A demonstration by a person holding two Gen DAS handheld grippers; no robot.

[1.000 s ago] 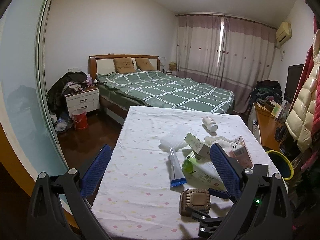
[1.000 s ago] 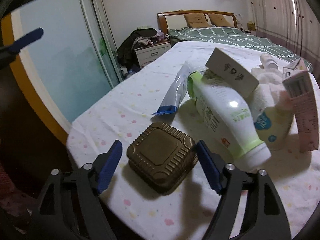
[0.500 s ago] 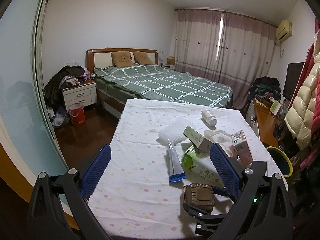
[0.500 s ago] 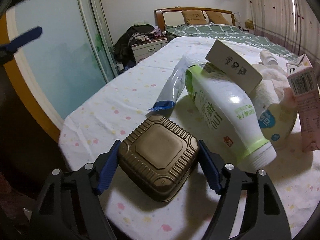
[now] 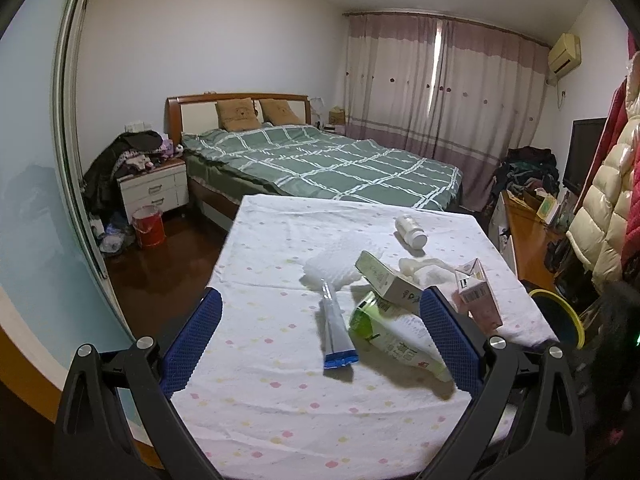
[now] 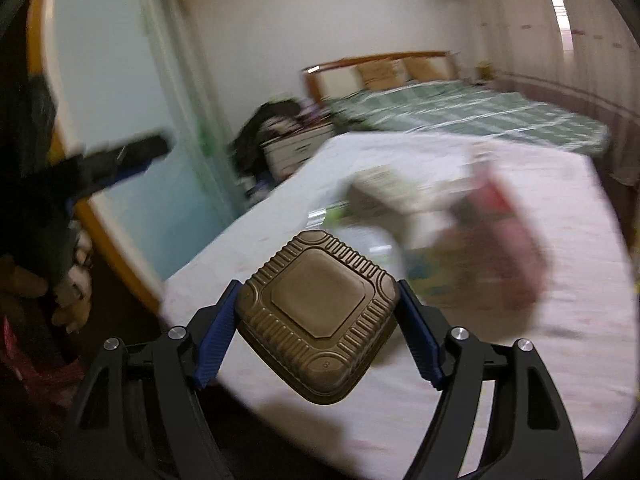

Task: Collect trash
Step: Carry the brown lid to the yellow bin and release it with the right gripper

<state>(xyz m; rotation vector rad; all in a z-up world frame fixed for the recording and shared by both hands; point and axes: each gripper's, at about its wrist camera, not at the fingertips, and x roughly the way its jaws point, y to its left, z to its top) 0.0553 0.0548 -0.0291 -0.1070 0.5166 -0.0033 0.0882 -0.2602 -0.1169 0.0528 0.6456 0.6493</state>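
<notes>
Two tongs, one load: the left gripper [image 5: 320,332] stands wide open with nothing between its blue pads; the right gripper [image 6: 316,338] is closed on the brown ribbed tray [image 6: 318,316], a pad pressed to each side.
Left of frame, left view: a red bucket [image 5: 149,226] on the floor by the white nightstand [image 5: 154,192].
Centre, left view: a blue-ended tube [image 5: 335,330] lies lengthwise, pointing away from the camera, on the dotted tablecloth [image 5: 260,264]; just right of it a green-and-white bottle [image 5: 396,338] slants toward lower right, a white carton [image 5: 386,280] resting across its upper end.
Right, left view: a pink carton [image 5: 478,300] stands upright, and a yellow-rimmed bin [image 5: 558,316] sits at the table's right edge.
Deciding relation: the bin lies on the right (the loaded hand's own side), so I judge the tray goes that way; the open left tongs are nearer the tube.
Views compared: the right view is motion-blurred and shows the grip but no bin; the left view shows the bin but not the tray.
</notes>
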